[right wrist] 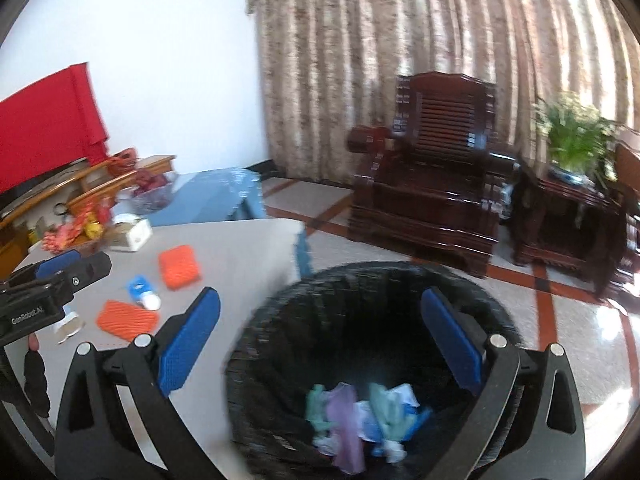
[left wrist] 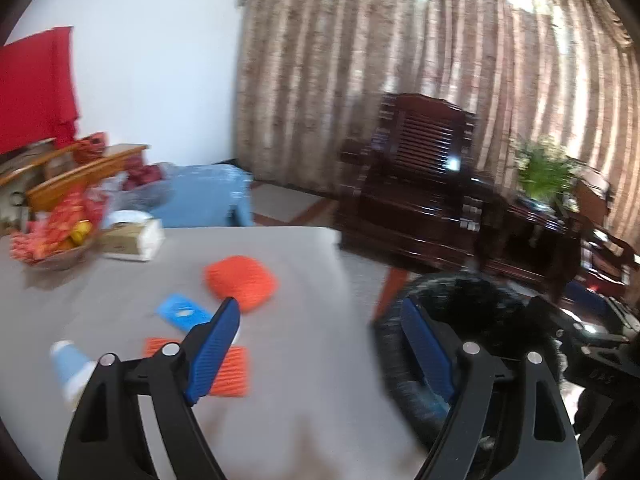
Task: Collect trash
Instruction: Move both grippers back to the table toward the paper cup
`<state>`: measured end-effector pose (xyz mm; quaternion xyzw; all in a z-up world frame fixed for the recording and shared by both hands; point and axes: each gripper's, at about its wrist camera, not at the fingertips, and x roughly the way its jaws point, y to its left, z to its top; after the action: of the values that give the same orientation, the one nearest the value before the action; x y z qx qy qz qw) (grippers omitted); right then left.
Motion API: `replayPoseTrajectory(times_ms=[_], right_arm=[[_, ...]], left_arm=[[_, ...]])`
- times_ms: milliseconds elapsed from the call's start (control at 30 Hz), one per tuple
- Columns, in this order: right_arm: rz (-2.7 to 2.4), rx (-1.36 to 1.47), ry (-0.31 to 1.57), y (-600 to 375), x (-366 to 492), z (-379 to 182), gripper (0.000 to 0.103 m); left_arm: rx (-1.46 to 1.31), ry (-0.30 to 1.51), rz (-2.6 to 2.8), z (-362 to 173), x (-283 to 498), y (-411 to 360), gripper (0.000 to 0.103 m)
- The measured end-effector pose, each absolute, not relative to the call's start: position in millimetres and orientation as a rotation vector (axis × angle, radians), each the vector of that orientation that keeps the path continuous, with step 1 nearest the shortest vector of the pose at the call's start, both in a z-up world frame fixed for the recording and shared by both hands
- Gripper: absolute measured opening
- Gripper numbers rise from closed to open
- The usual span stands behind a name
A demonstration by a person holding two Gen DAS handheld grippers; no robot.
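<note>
Left tongs [left wrist: 318,344]: spread wide and empty as I read them, nothing between the blue pads; they sit above the worktop's near edge, one pad over the bin rim.
Right tongs [right wrist: 320,340]: fully apart, empty, directly above the bin mouth; my judgement is that this is a drop position, since the crumpled scraps lie straight below.
Bin [right wrist: 256,344]: black, round, standing on the floor just beside the worktop's corner, placed there, I judge, so either hand can reach it with a short swing.
Trash in bin [right wrist: 360,412]: crumpled wrappers in green, purple, blue and white, heaped at the bottom.
Worktop [left wrist: 304,256]: grey, still carrying loose items I take for the remaining pickings.
Orange pouch [left wrist: 241,282]: lying flat, mid-worktop, apart from the others.
Blue packet [left wrist: 180,312]: flat, between the pouch and the ribbed pad.
Orange ribbed pad [left wrist: 234,372]: near edge, partly behind my left pad.
Blue-and-white tube [left wrist: 72,368]: on its side, far left, blurred.
Tissue box [left wrist: 132,240]: back of worktop, beside the snack basket [left wrist: 56,240]; I judge both belong there, not trash.
Obstructions: none between the left tongs and the loose items; the bin rim is close to the right of them.
Surroundings: dark wooden armchair [right wrist: 432,184], potted plant [right wrist: 572,140], curtain [right wrist: 400,40], well apart.
</note>
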<state>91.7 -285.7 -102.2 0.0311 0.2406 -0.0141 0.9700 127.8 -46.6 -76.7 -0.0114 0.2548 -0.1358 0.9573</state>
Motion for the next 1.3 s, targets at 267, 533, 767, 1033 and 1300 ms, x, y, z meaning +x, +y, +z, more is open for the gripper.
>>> replayPoseTrajectory(times_ms=[267,533,767,1033,1300], right_arm=[[0.098,0.061,0.5,-212.9,116.7,-108.9,0.098],[0.179,0.028,0.494,-145.8,136.3,-121.1,0.098],[0.222,-0.018,0.511,-98.1,154.9,-136.9,0.098],[0.269,-0.074,0.551,-61.0,174.6,-155.9,0.098],[0.299,-0.115,0.584,-44.2,186.2,-169.8,0.098]], left_arm=[[-0.017,0.518,-0.092,-87.8,116.1,38.2,0.081],[-0.018,0.524,0.04,-101.6,121.0,100.2,0.081],[-0.047,0.574,0.13,-129.7,129.0,150.5,0.081],[-0.117,0.662,0.213,-167.4,147.4,203.1,0.08],[-0.176,0.741,0.198,-196.1,163.8,219.1,0.075]])
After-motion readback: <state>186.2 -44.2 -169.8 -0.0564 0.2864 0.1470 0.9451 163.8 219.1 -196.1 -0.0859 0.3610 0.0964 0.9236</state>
